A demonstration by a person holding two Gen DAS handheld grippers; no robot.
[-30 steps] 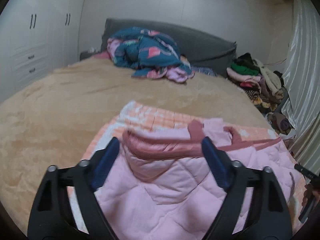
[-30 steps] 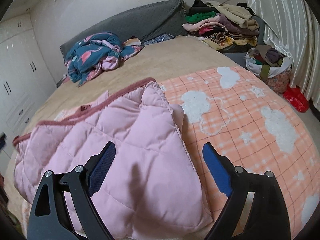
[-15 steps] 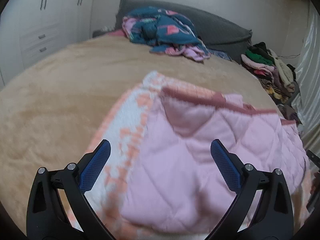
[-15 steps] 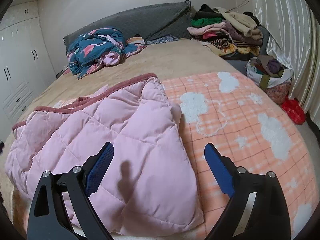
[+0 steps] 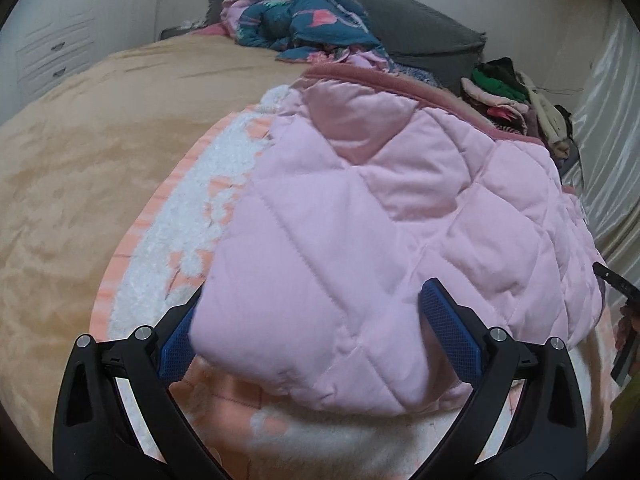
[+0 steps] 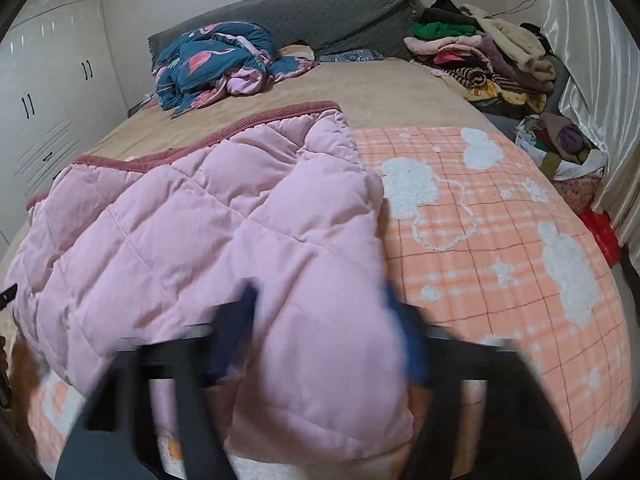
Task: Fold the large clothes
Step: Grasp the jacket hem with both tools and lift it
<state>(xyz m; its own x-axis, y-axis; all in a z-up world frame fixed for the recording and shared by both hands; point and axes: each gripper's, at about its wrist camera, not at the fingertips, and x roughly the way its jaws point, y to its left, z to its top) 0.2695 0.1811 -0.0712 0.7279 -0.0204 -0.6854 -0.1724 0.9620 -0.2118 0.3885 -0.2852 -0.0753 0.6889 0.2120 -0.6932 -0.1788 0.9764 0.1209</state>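
We had the pink quilted puffer garment with the dusty-rose ribbed trim point(image 5: 384, 216) lying on the peach checked fleece blanket with white cloud shapes point(image 6: 500, 240), which was spread over the tan plush bed point(image 5: 80, 168).

Our left claw point(image 5: 316, 332) was spread wide around the garment's near corner. The blue pad at 3 o'clock stood right against the fabric, and the pad at 9 o'clock was half tucked behind the edge. The fabric sat between them, but we couldn't see it being squeezed.

The right claw point(image 6: 320, 332) came out really blurry. Its jaws had just been closing and were a lot narrower, with a puffy fold of the garment between the pads. They looked pressed in on it from both sides.

Further back, at about 12 o'clock, sat a crumpled teal and pink patterned quilt point(image 6: 216, 64) against the grey headboard point(image 6: 320, 12). A stack of mixed clothes point(image 6: 480, 56) was at about 1 o'clock, beside the bed.
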